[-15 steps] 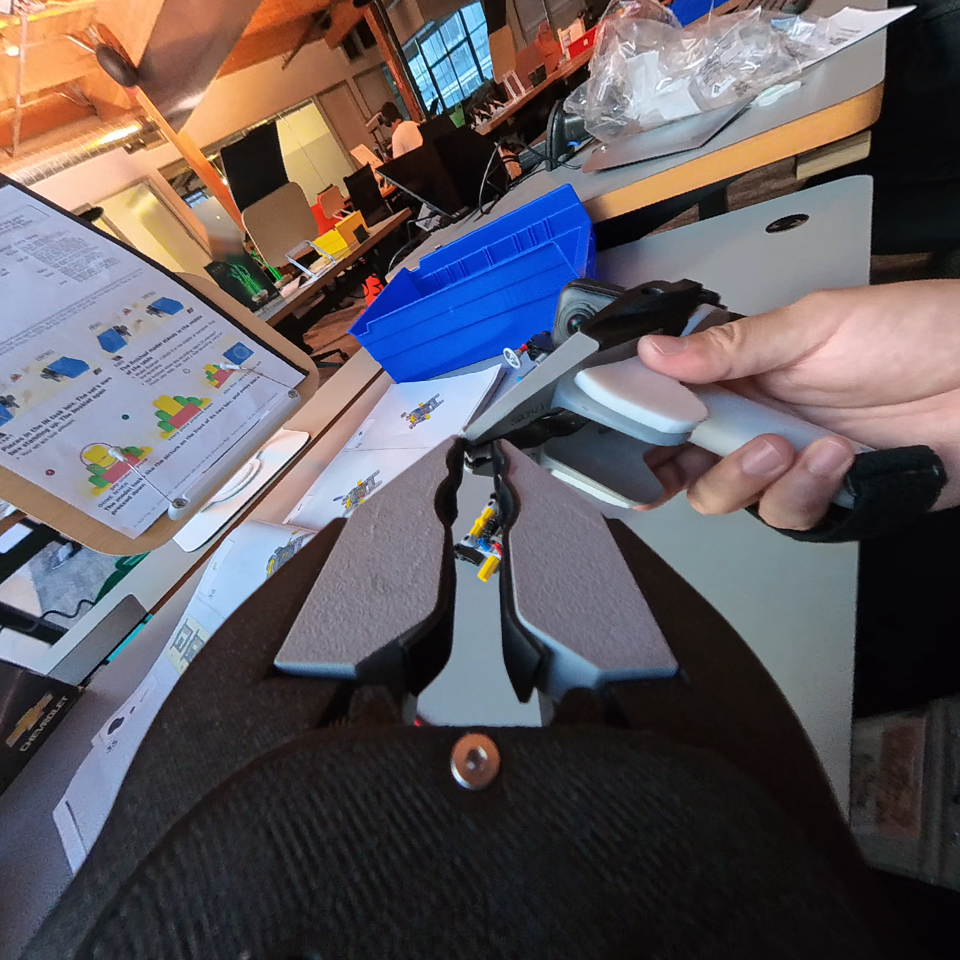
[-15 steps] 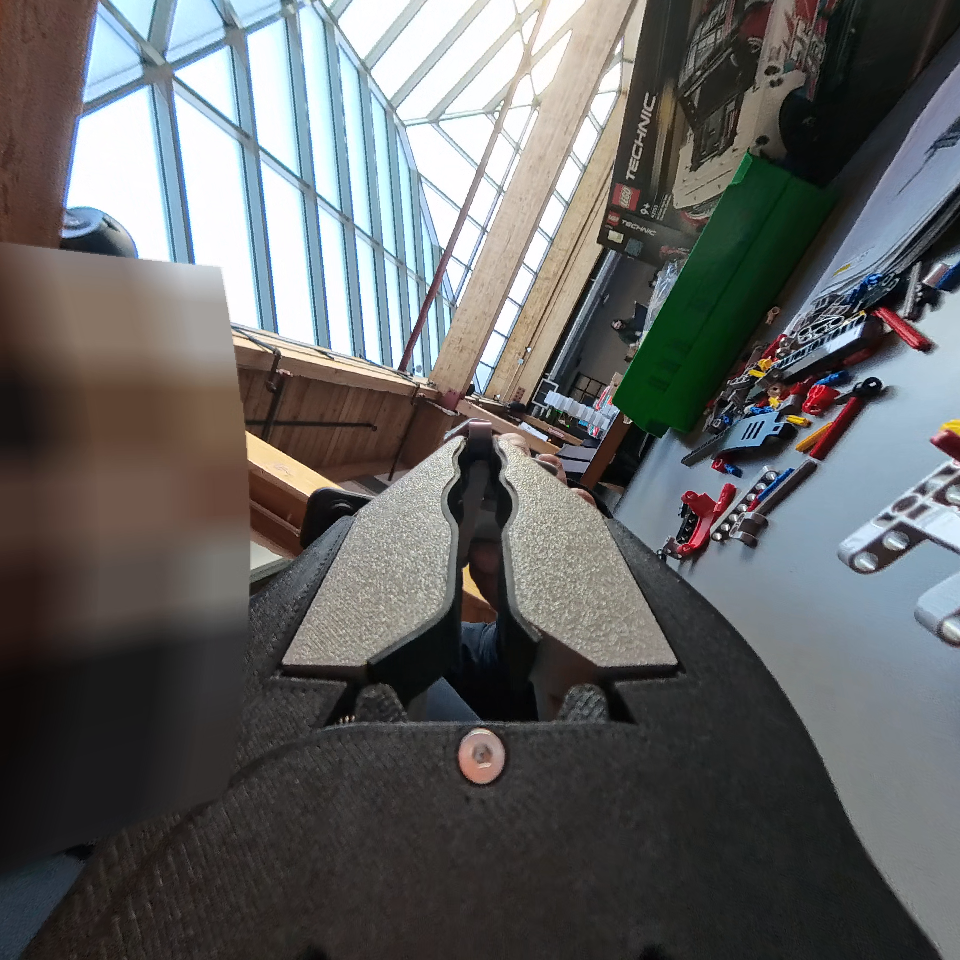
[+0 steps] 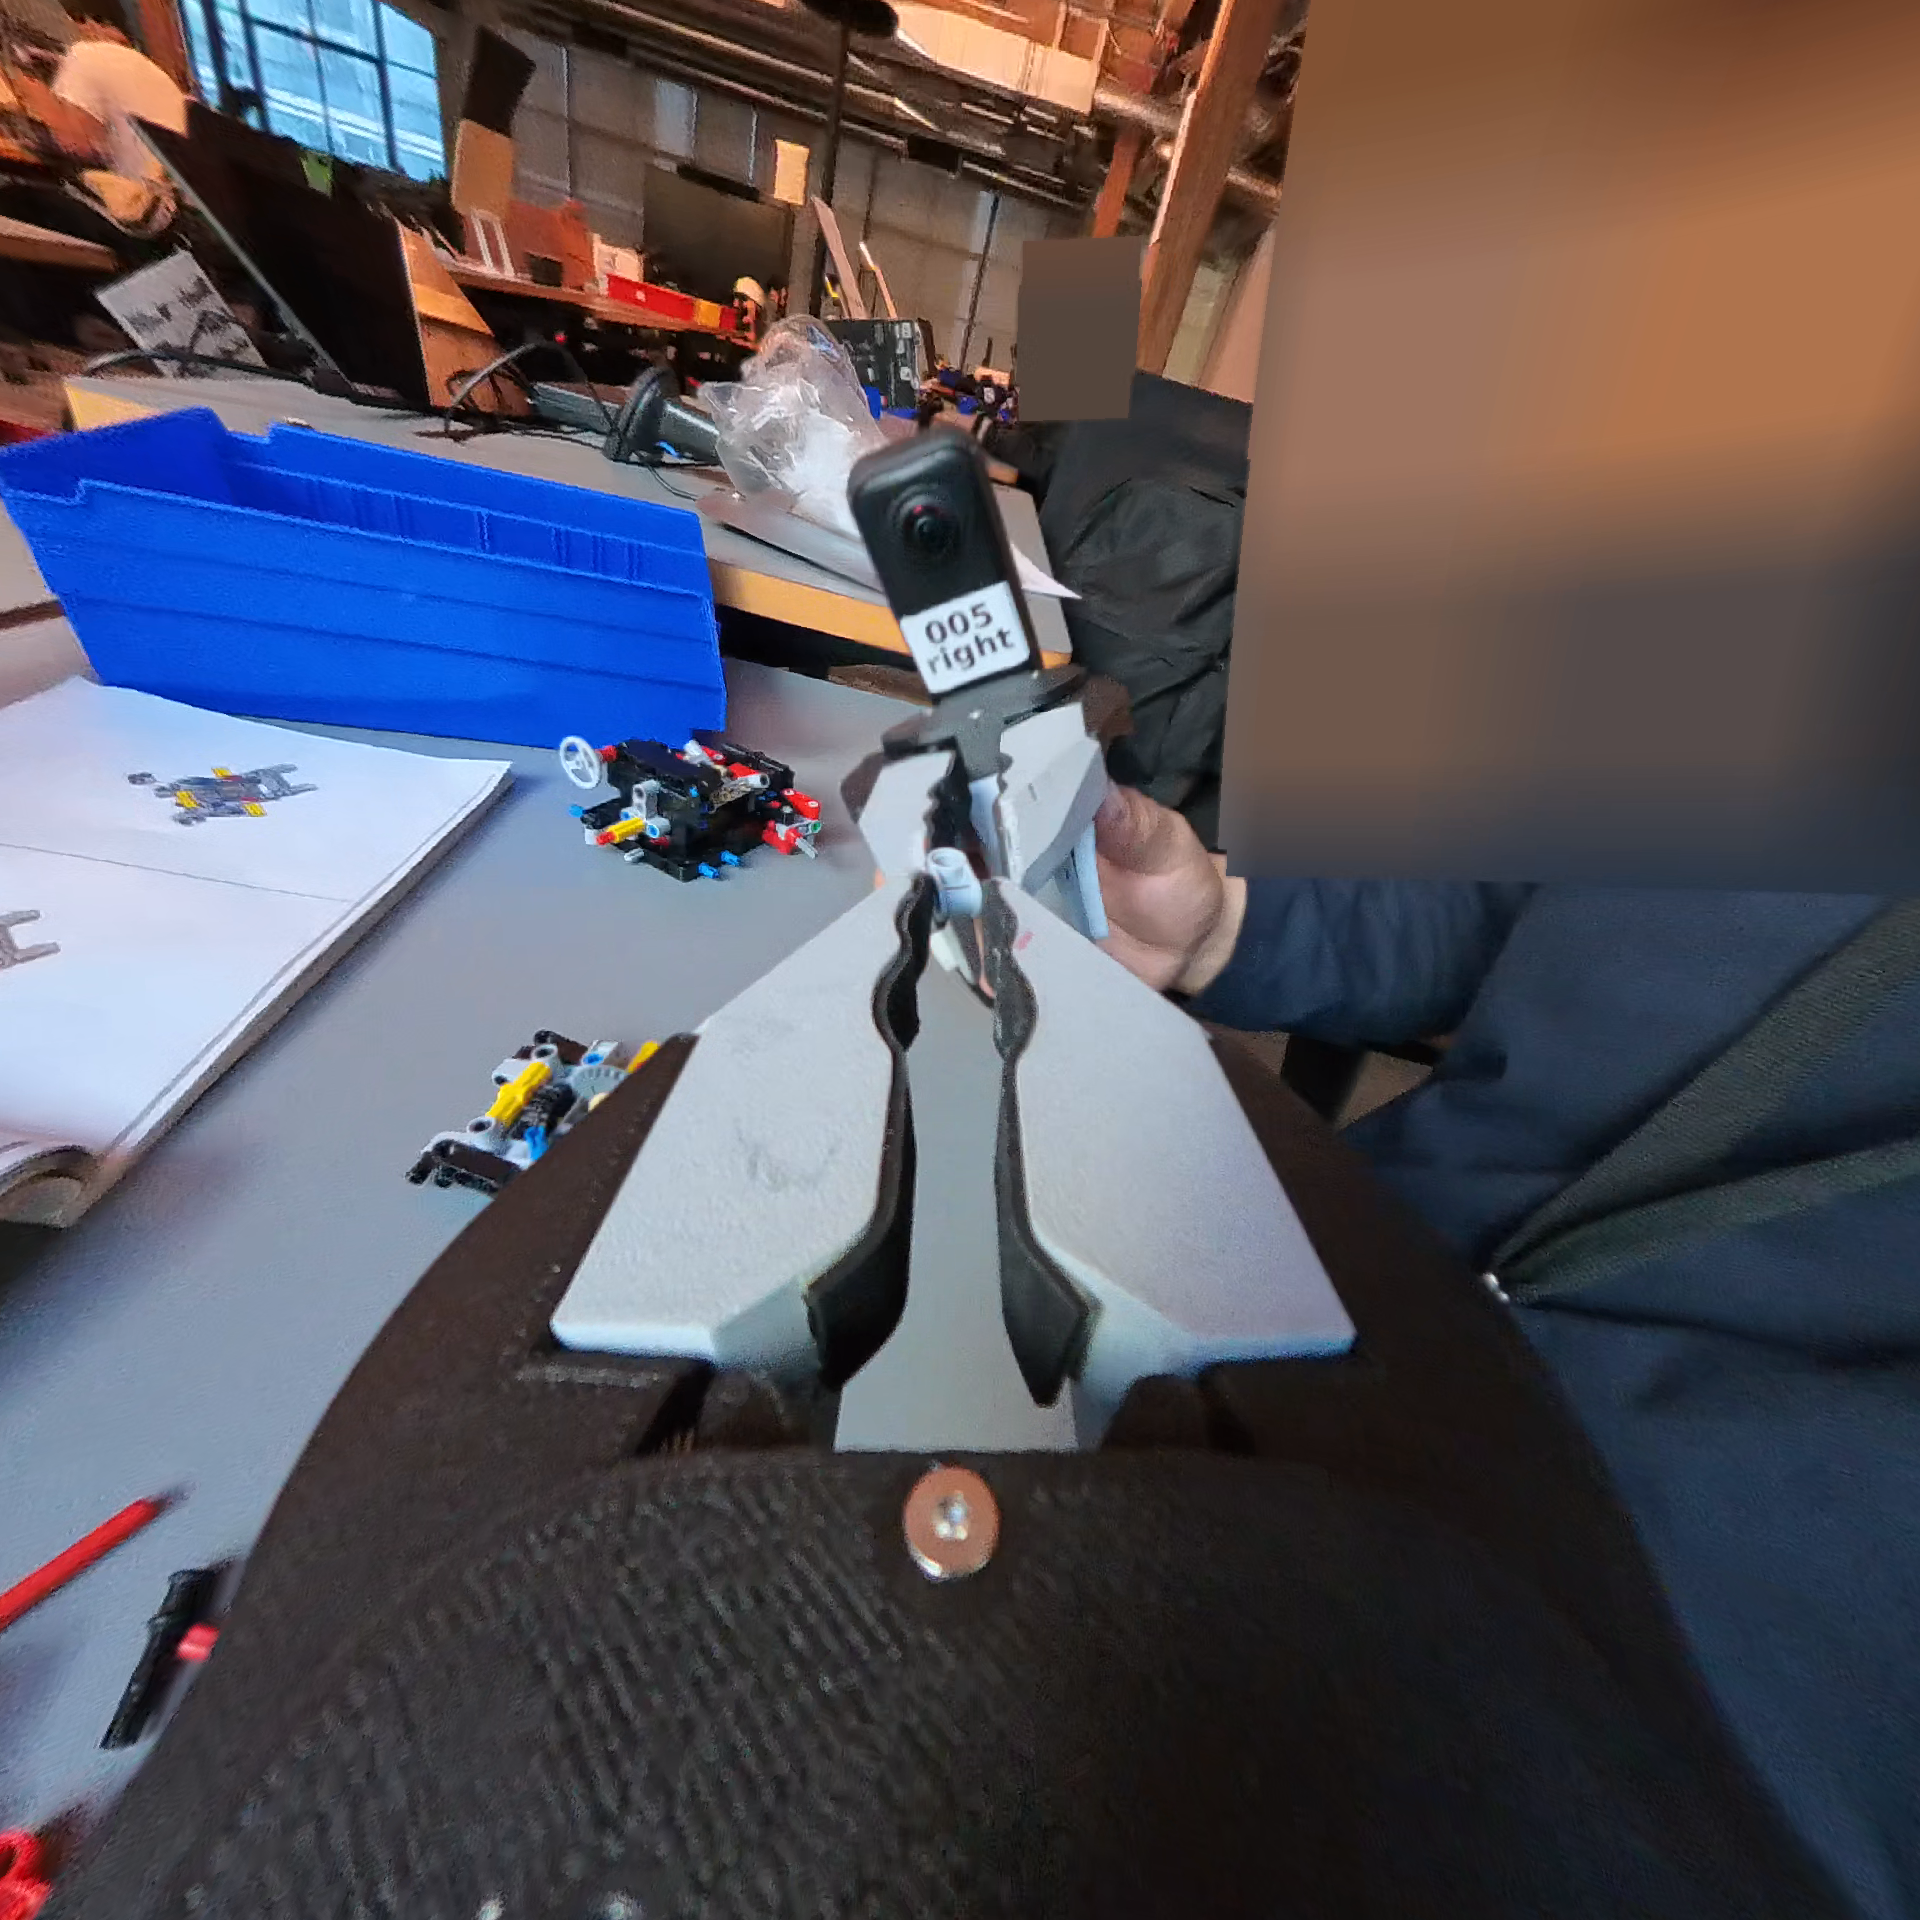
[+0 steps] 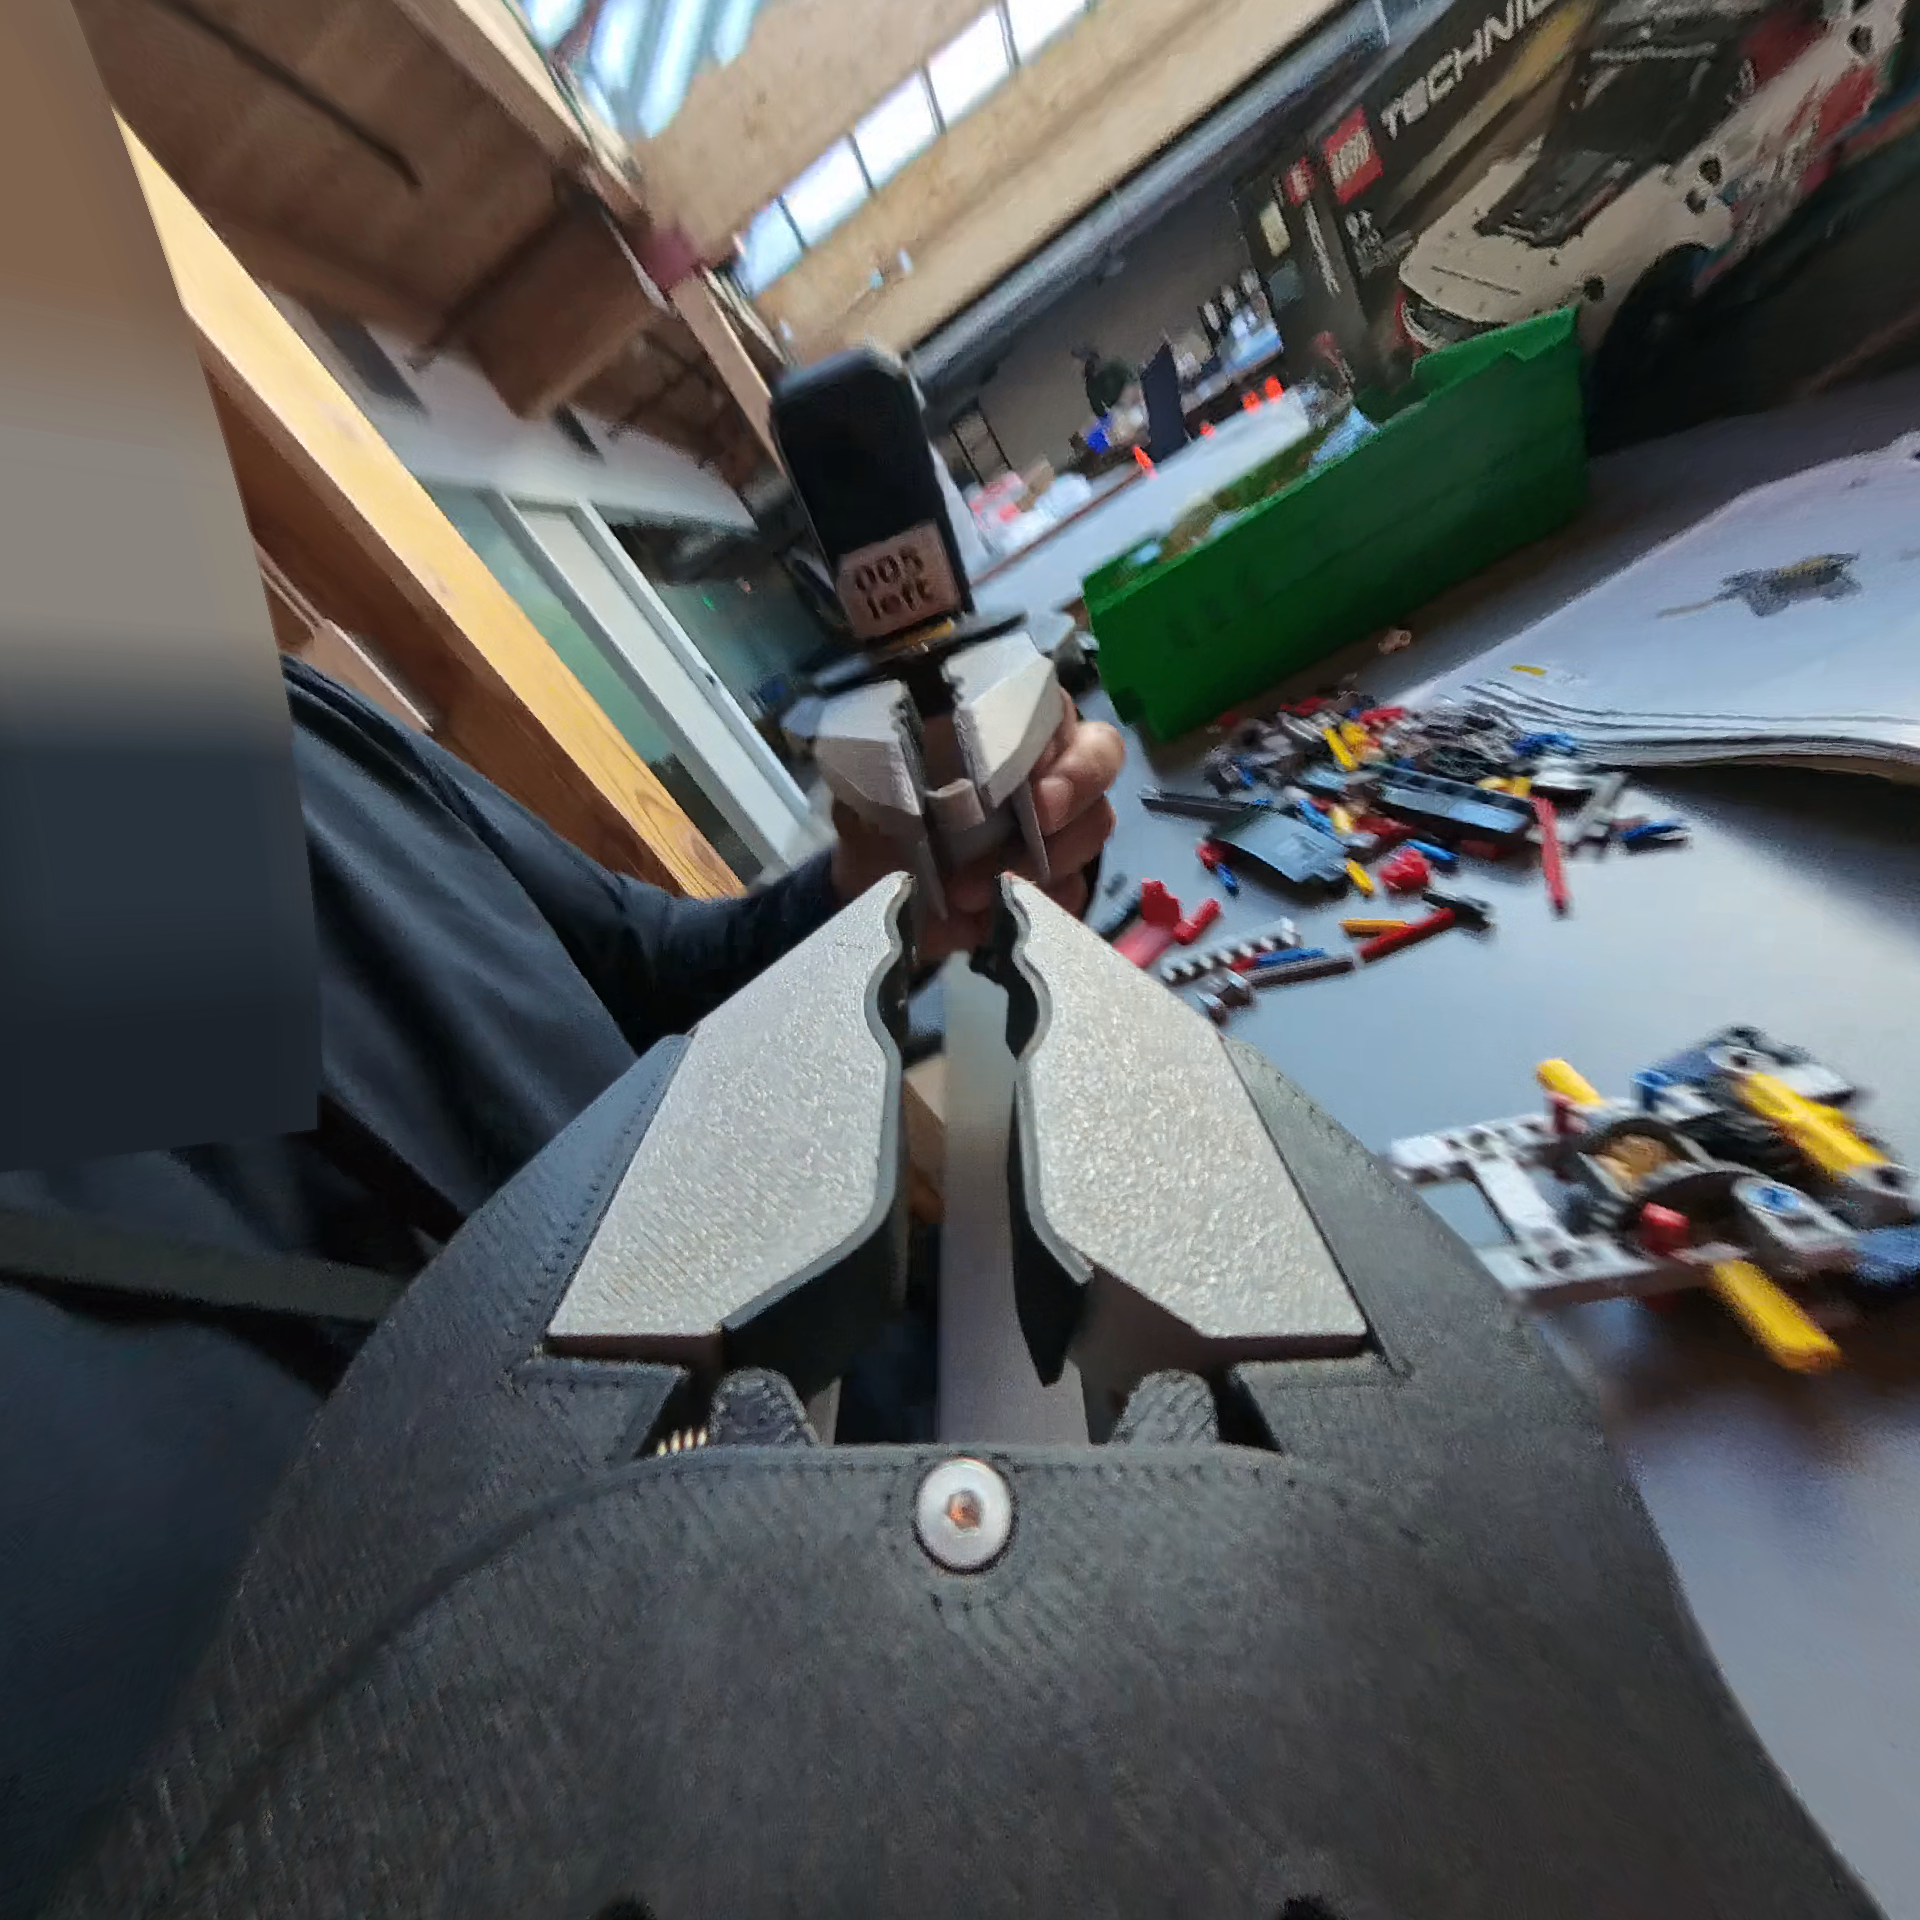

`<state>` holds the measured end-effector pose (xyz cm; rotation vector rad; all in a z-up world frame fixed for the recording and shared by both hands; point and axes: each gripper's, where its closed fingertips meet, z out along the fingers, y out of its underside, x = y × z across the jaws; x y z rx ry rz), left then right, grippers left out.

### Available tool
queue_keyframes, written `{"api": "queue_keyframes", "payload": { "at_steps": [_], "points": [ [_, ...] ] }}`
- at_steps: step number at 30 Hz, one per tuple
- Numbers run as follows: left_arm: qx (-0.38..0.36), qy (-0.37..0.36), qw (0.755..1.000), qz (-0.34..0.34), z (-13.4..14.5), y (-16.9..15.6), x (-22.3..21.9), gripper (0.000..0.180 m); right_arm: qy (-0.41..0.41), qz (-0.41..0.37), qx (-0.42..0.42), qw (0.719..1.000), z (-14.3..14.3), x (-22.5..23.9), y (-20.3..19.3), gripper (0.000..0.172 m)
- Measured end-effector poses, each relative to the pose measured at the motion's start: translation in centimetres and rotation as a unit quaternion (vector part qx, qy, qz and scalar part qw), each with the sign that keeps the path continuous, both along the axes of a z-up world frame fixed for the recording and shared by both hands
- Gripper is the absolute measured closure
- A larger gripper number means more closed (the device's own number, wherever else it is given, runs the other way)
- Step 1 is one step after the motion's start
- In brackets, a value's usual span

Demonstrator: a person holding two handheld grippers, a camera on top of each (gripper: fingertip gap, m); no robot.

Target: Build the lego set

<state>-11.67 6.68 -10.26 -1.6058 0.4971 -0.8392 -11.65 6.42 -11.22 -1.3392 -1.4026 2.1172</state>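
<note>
The left gripper [image 3: 954,902] holds a small pale-grey plastic tube-shaped connector [image 3: 954,883] at its fingertips, long axis pointing up-left, above the grey worktop [image 3: 665,935]. The right gripper [image 4: 956,894] has its fingers narrowly parted, bare, facing it.

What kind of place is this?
Probably a shared workshop or maker space: a grey table strewn with loose toy building pieces, an open instruction booklet, storage bins, and desks with monitors behind.

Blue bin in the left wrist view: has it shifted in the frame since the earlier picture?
Yes. The blue bin now sits far left, away from the left gripper; the view itself swung, not necessarily the bin.
</note>
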Motion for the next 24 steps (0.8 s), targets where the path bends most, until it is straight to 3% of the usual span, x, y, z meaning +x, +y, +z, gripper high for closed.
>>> {"api": "queue_keyframes", "payload": {
  "at_steps": [3,6,10,13,18,22,24],
  "points": [
    [-0.013,0.065,0.997,0.033,-2.1,0.9,-1.6,0.174,-0.076,-0.061,0.099,0.990,-2.9,-0.6,3.1,0.155],
    [-0.063,0.135,0.987,0.060,-5.4,2.4,-4.1,0.173,-0.181,-0.139,0.199,0.953,-6.7,-1.0,7.1,0.147],
    [-0.044,0.170,0.983,0.046,-6.5,4.0,-4.9,0.174,-0.249,-0.166,0.252,0.920,-9.2,-1.6,7.7,0.131],
    [-0.067,0.173,0.982,0.028,-7.8,5.1,-4.7,0.174,-0.289,-0.170,0.285,0.898,-11.3,-1.8,7.7,0.129],
    [-0.119,0.138,0.983,-0.005,-8.9,6.3,-4.8,0.174,-0.305,-0.155,0.305,0.889,-12.2,-0.8,8.2,0.145],
    [-0.113,0.166,0.980,-0.016,-9.0,6.6,-5.1,0.174,-0.297,-0.161,0.308,0.889,-11.0,-0.3,10.1,0.136],
    [-0.122,0.191,0.974,-0.015,-9.3,6.9,-5.7,0.174,-0.303,-0.167,0.286,0.894,-10.1,-0.7,11.3,0.122]
  ]
}}
